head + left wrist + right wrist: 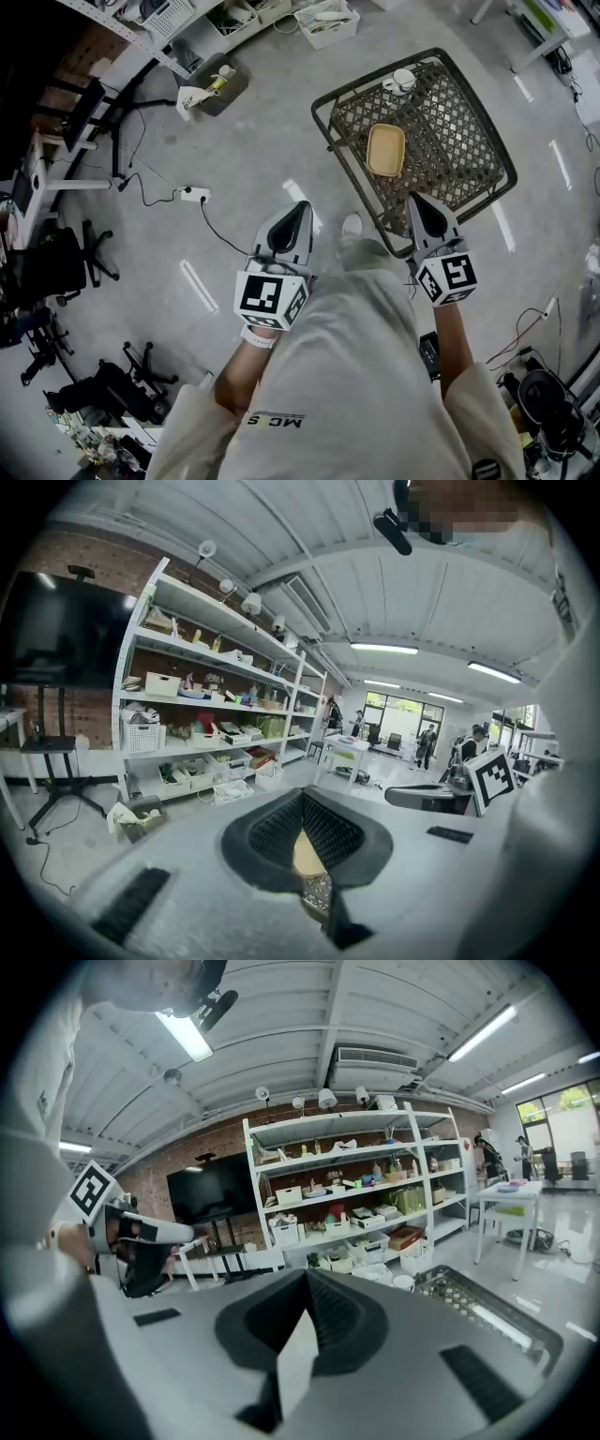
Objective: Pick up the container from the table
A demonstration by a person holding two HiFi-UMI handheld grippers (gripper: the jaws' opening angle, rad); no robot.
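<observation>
A tan, shallow rectangular container (385, 150) lies on the dark metal mesh table (469, 178), near its front left part. A white cup (403, 81) stands at the table's far corner. My left gripper (300, 208) hangs over the floor to the left of the table, jaws shut and empty. My right gripper (416, 200) hovers at the table's near edge, a little right of the container, also shut and empty. In the left gripper view a sliver of the container (305, 855) shows through the slit under the closed left gripper (302, 799). The right gripper view shows the right gripper (305, 1281) closed and the table (483, 1314) at right.
A power strip (194, 194) with a black cable lies on the concrete floor at left. Bins (216, 84) and a white crate (327, 21) stand along the shelving at the back. Office chairs (66, 262) stand at far left. Shelves (366, 1204) line the wall.
</observation>
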